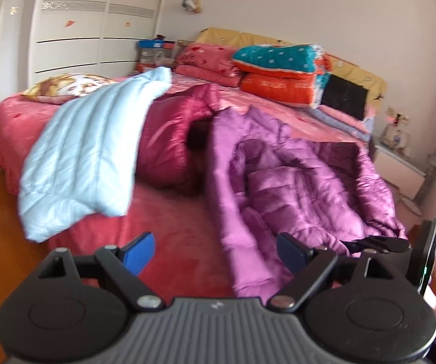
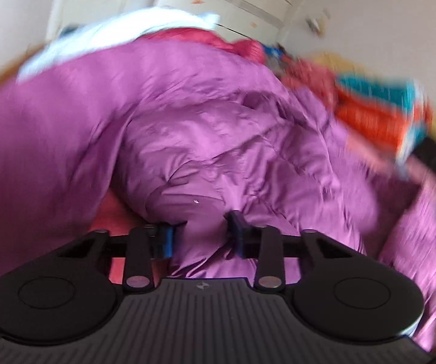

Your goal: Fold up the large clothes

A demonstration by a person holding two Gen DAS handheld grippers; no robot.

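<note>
Purple jacket (image 2: 218, 127) | right fingers (image 2: 165, 239) pinching its fabric | left fingers (image 1: 140, 253) spread, empty

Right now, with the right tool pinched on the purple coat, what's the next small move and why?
Probably bring the left tool forward onto the purple coat. It is open and empty over the red bedspread, while the right tool grips a bunch of coat fabric. One grip likely can't fold something this bulky.

Your left gripper (image 1: 214, 256) gapes over the bed (image 1: 184, 227); the purple coat (image 1: 293, 182) lies right of it.
</note>
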